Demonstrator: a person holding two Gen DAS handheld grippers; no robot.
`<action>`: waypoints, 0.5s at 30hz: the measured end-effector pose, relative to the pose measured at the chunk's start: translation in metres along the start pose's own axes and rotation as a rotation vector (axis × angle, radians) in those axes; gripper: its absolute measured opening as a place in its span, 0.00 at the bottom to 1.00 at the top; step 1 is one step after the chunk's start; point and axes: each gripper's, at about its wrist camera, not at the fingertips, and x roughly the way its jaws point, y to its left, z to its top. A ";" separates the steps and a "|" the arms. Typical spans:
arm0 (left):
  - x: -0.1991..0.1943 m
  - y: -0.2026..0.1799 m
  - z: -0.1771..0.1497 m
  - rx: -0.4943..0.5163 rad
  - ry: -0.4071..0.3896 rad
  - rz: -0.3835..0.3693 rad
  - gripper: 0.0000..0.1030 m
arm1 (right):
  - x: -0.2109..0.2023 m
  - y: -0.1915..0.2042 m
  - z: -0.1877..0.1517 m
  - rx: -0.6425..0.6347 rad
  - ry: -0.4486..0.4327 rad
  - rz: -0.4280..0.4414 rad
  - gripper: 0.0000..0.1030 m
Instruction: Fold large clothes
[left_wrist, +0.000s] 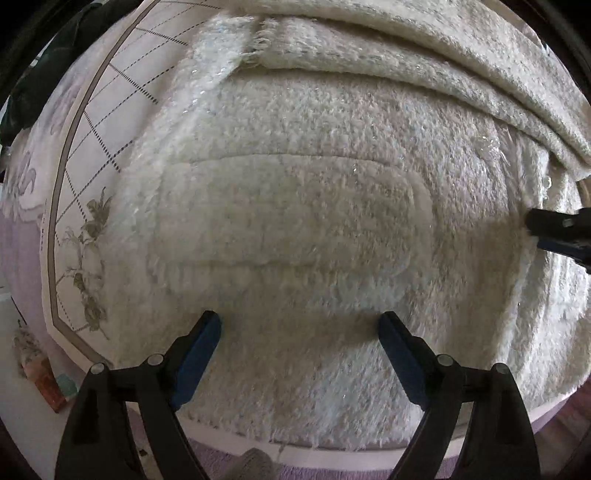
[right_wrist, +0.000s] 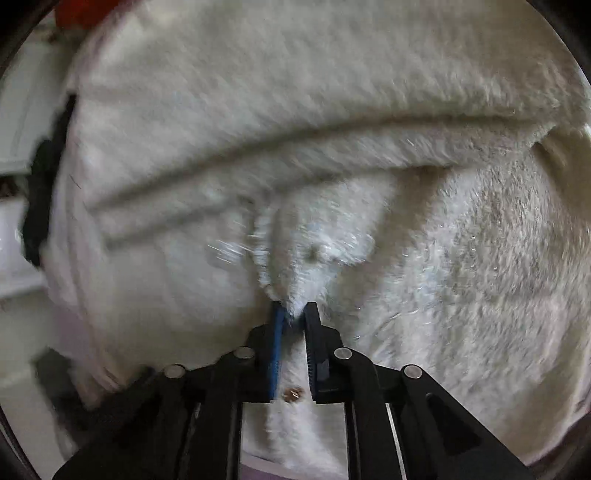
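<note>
A large fluffy white garment (left_wrist: 303, 206) lies spread over a bed and fills both views. It has a stitched patch pocket in the middle and a folded band across the top. My left gripper (left_wrist: 300, 326) is open and empty just above the garment's near part. My right gripper (right_wrist: 294, 312) is shut on a pinched fold of the white garment (right_wrist: 332, 184). The right gripper also shows at the right edge of the left wrist view (left_wrist: 554, 230), at the garment's right side.
The garment lies on a pale bedsheet (left_wrist: 92, 147) with a dotted grid and leaf print. A lilac cover (left_wrist: 22, 251) hangs below it. A dark cloth (left_wrist: 48, 62) lies at the far left. Small objects (left_wrist: 40, 369) sit on the floor at the lower left.
</note>
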 end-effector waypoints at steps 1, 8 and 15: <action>-0.004 0.004 -0.001 -0.007 -0.005 -0.006 0.85 | -0.015 -0.016 -0.001 0.046 -0.004 0.077 0.27; -0.045 -0.009 0.016 0.003 -0.105 -0.054 0.85 | -0.131 -0.106 0.003 0.192 -0.256 -0.136 0.51; -0.055 -0.083 0.069 0.128 -0.218 -0.064 0.85 | -0.091 -0.112 0.075 -0.085 -0.160 -0.423 0.51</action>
